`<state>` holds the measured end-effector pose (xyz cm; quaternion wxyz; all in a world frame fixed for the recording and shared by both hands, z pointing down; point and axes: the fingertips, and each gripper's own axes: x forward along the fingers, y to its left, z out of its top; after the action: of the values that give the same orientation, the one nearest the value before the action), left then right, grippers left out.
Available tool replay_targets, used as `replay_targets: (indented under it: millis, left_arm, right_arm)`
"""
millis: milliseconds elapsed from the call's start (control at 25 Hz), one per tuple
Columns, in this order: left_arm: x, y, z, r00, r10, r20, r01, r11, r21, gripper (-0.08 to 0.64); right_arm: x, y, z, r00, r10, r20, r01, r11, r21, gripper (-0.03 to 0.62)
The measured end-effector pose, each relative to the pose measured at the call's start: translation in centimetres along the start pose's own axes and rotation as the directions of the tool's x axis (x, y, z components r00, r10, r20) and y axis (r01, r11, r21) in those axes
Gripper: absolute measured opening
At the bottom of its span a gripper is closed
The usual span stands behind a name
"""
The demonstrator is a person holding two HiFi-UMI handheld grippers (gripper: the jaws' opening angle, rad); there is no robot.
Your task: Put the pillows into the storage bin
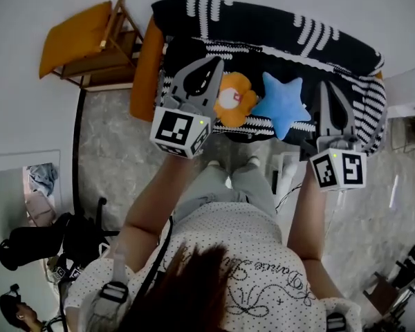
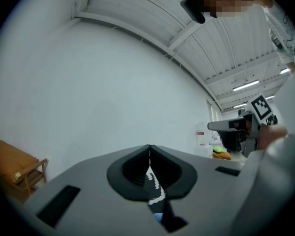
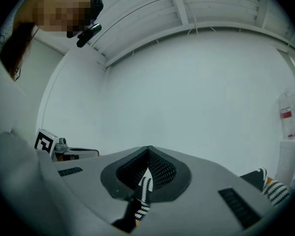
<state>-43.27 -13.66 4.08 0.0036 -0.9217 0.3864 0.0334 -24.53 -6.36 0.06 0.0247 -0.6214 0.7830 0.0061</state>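
Left gripper (image 1: pixel 212 64) and right gripper (image 1: pixel 329 87) both clamped tight on the storage bin (image 1: pixel 263 16) upper centre: its rim looks light and floppy, so the edges are the hold.

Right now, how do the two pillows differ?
The flower pillow is orange with a pale centre; the star pillow is plain blue. The flower pillow has rounded petals, the star pillow pointed arms. The flower pillow lies nearer the left gripper, the star pillow nearer the right gripper. Both lie side by side in the black-and-white bin.
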Motion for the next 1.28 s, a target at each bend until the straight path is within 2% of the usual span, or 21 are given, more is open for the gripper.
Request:
replay_targets:
  millis: [120,280,600,840,1040,1160,1280]
  left_arm:
    - [0.8,1.4,-1.1,0.999,0.029,-0.02,-0.029,0.999,-0.023,0.005]
    - [3.5,2.2,-1.3,0.997,0.071,-0.025,-0.072,0.997,-0.028,0.005]
    - [11.1,6.8,-4.2,0.987,0.158,-0.034,-0.159,0.987,-0.027,0.005]
    - [15.3,9.6,-7.4,0.959,0.276,-0.064,-0.28,0.957,-0.073,0.005]
    - [16.5,11.4,-10.1,0.935,0.343,-0.088,-0.35,0.933,-0.082,0.005]
    - [16.4,13.1,-12.5,0.928,0.353,-0.115,-0.363,0.928,-0.082,0.005]
    - [16.7,14.2,-16.0,0.929,0.333,-0.162,-0.351,0.932,-0.092,0.005]
  right_arm:
    - [1.7,-0.8,-0.1,1.0,0.011,0.022,-0.012,1.0,0.021,0.011]
    - [4.3,-4.0,0.4,0.997,0.05,0.063,-0.053,0.998,0.045,0.011]
    - [15.1,-9.2,-3.9,0.983,0.182,-0.008,-0.182,0.981,0.064,0.012]
    - [20.4,-12.5,-9.0,0.957,0.278,-0.086,-0.267,0.957,0.117,0.012]
    - [22.4,-15.5,-14.4,0.946,0.282,-0.157,-0.256,0.952,0.171,0.021]
    - [23.2,-15.3,-17.8,0.94,0.276,-0.2,-0.236,0.95,0.202,0.023]
    - [23.7,-14.4,-21.8,0.926,0.283,-0.251,-0.228,0.947,0.227,0.029]
